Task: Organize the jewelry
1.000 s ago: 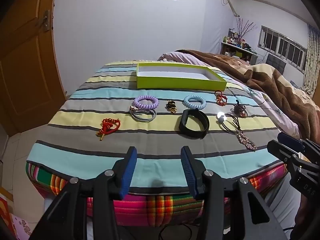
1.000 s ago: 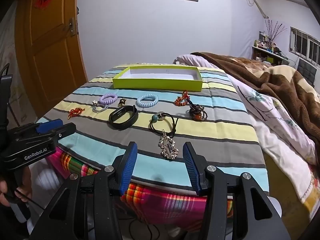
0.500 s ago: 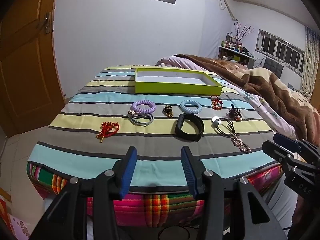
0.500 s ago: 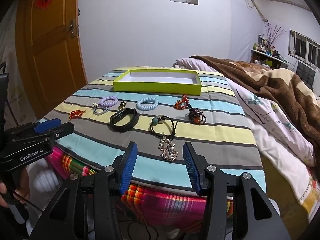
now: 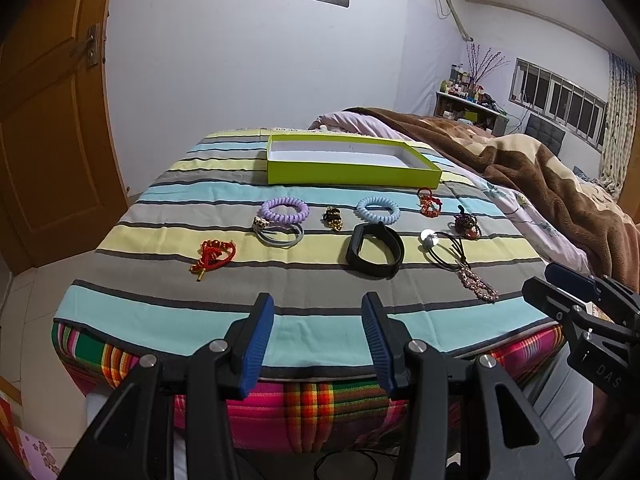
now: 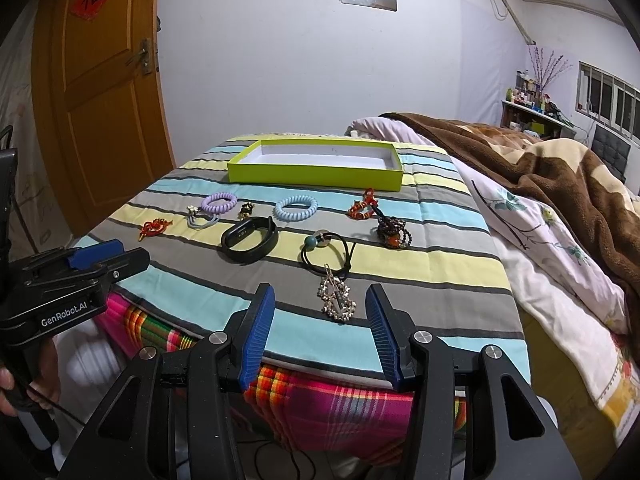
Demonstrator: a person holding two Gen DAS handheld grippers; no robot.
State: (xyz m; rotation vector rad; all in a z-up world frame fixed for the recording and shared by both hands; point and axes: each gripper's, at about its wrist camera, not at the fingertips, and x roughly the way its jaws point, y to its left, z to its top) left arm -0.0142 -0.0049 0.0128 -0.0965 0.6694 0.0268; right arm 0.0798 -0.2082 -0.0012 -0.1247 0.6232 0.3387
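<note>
A home bedroom is shown: a bed under a striped multicoloured cotton sheet, a brown fleece blanket at 2 o'clock, and a wooden panelled door at 10 o'clock.

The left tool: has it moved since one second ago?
Yes. The left tool has drawn back from the bed: in its view the green box and black band sit farther off, and more floor shows at left.

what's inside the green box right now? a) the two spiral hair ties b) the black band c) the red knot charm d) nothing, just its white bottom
d: the green box shows only its bare white bottom, while the black band and the other pieces lie on the striped cloth nearer the grippers.
</note>
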